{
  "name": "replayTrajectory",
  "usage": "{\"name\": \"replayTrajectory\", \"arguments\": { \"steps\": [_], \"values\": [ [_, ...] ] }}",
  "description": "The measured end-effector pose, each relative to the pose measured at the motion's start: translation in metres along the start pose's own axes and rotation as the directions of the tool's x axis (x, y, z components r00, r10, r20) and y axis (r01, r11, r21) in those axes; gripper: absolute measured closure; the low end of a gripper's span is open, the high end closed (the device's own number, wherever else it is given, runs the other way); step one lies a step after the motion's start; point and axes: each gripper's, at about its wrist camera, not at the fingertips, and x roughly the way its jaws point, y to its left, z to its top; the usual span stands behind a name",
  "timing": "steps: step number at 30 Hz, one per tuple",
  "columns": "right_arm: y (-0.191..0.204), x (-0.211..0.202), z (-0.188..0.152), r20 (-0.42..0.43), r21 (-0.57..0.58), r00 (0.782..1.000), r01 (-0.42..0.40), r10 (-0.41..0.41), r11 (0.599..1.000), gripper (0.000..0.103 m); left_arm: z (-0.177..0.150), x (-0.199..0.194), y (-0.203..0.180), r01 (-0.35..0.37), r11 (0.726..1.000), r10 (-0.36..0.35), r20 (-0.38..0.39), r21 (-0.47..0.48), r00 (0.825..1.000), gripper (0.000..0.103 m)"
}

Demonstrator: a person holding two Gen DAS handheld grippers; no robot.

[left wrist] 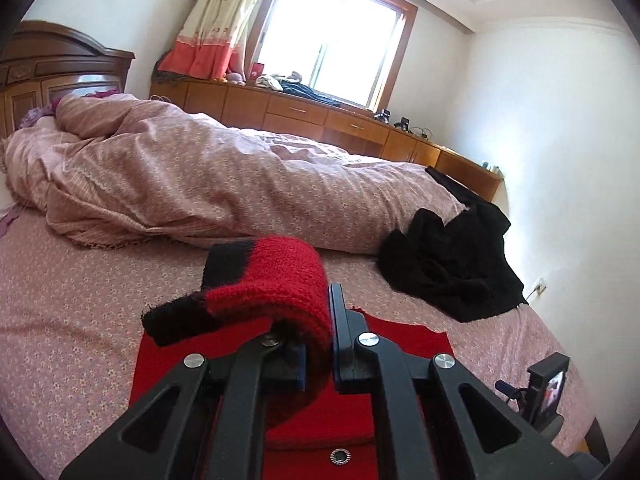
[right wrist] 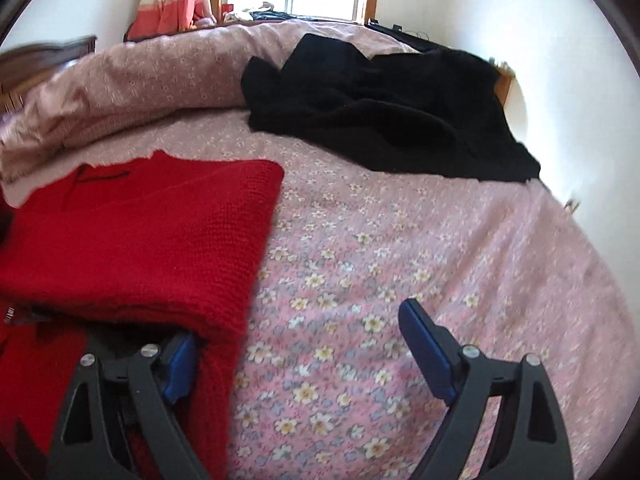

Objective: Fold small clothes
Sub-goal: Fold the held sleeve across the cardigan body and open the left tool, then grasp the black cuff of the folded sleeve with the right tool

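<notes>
Left claw lifts the sleeve, right claw waits

Our left claw (left wrist: pixel 316 344) clamps the red sweater (right wrist: pixel 136 240) sleeve (left wrist: pixel 264 280) above its body on the bed (right wrist: pixel 380 280); our right claw (right wrist: pixel 296 344) gapes beside the sweater's right edge, empty, black garment (right wrist: pixel 384 112) beyond

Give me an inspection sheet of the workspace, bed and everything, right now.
Surface: bed sheet, pink floral; rumpled duvet behind.
Job's things: red sweater flat on the sheet; its black-cuffed sleeve lifted and curled over.
Clutter: black garment heaped at the far side.
Grippers: left tongs shut on the sleeve; right tongs open, one finger at the sweater's edge.
Cables: wall socket with cord.
Surroundings: window, curtain, wooden cabinets, headboard.
</notes>
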Motion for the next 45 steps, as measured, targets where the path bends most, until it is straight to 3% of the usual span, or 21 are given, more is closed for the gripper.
{"name": "replayTrajectory", "arguments": {
  "steps": [7, 12, 14, 16, 19, 23, 25, 29, 32, 35, 36, 38, 40, 41, 44, 45],
  "values": [
    [-0.019, -0.048, -0.023, 0.029, 0.045, 0.995, -0.101, 0.1, 0.994, 0.012, -0.001, 0.015, -0.045, 0.015, 0.997, -0.013, -0.021, 0.069, 1.0, 0.101],
    [-0.057, -0.067, -0.023, 0.107, 0.194, 0.978, -0.199, 0.181, 0.961, 0.012, -0.014, 0.041, -0.087, 0.036, 0.992, -0.032, -0.042, 0.122, 0.999, 0.101],
    [-0.065, -0.066, -0.022, 0.11, 0.235, 0.97, -0.235, 0.215, 0.943, 0.012, -0.03, 0.062, -0.109, 0.041, 0.984, -0.028, -0.076, 0.174, 0.997, 0.096],
    [-0.068, -0.065, -0.02, 0.114, 0.242, 0.964, -0.26, 0.238, 0.935, 0.012, -0.056, 0.093, -0.13, 0.053, 0.969, -0.006, -0.188, 0.241, 0.982, 0.077],
    [-0.067, -0.06, -0.019, 0.096, 0.228, 0.963, -0.268, 0.253, 0.936, 0.012, -0.091, 0.112, -0.141, 0.119, 0.964, -0.049, -0.281, 0.239, 0.959, 0.076],
    [-0.063, -0.06, -0.019, 0.085, 0.21, 0.959, -0.282, 0.27, 0.936, 0.012, -0.105, 0.1, -0.147, 0.21, 0.952, -0.139, -0.295, 0.223, 0.945, 0.069],
    [-0.06, -0.059, -0.018, 0.086, 0.216, 0.955, -0.295, 0.283, 0.931, 0.012, -0.101, 0.089, -0.14, 0.221, 0.953, -0.158, -0.284, 0.206, 0.946, 0.06],
    [-0.05, -0.054, -0.012, 0.092, 0.244, 0.928, -0.372, 0.361, 0.896, 0.012, -0.086, 0.07, -0.099, 0.181, 0.972, -0.137, -0.262, 0.153, 0.955, 0.055],
    [-0.033, -0.044, -0.006, 0.094, 0.278, 0.871, -0.488, 0.482, 0.827, 0.013, -0.078, 0.058, -0.05, 0.095, 0.986, -0.058, -0.252, 0.139, 0.966, 0.053],
    [-0.013, -0.03, -0.001, 0.075, 0.311, 0.801, -0.585, 0.594, 0.749, 0.026, -0.077, 0.04, 0.009, 0.02, 0.997, 0.002, -0.255, 0.081, 0.967, 0.052],
    [-0.007, -0.026, -0.001, 0.062, 0.316, 0.792, -0.593, 0.607, 0.741, 0.032, -0.078, 0.036, 0.025, -0.001, 0.998, 0.016, -0.262, 0.059, 0.965, 0.05],
    [0.007, -0.012, 0.001, 0.019, 0.329, 0.791, -0.583, 0.612, 0.743, 0.039, -0.084, 0.03, 0.063, -0.072, 0.997, 0.074, -0.276, 0.02, 0.958, 0.05],
    [0.019, -0.001, 0.0, -0.033, 0.31, 0.822, -0.533, 0.569, 0.787, 0.046, -0.091, 0.027, 0.091, -0.103, 0.995, 0.097, -0.288, -0.007, 0.953, 0.05],
    [0.023, 0.001, -0.001, -0.044, 0.305, 0.828, -0.522, 0.559, 0.797, 0.052, -0.093, 0.027, 0.102, -0.113, 0.993, 0.102, -0.294, -0.023, 0.95, 0.05],
    [0.029, 0.009, -0.003, -0.063, 0.301, 0.846, -0.49, 0.53, 0.818, 0.055, -0.097, 0.028, 0.125, -0.136, 0.988, 0.111, -0.293, -0.066, 0.95, 0.05],
    [0.029, 0.01, -0.003, -0.062, 0.307, 0.848, -0.485, 0.526, 0.819, 0.067, -0.098, 0.028, 0.13, -0.142, 0.987, 0.115, -0.292, -0.074, 0.95, 0.05]
  ]
}}
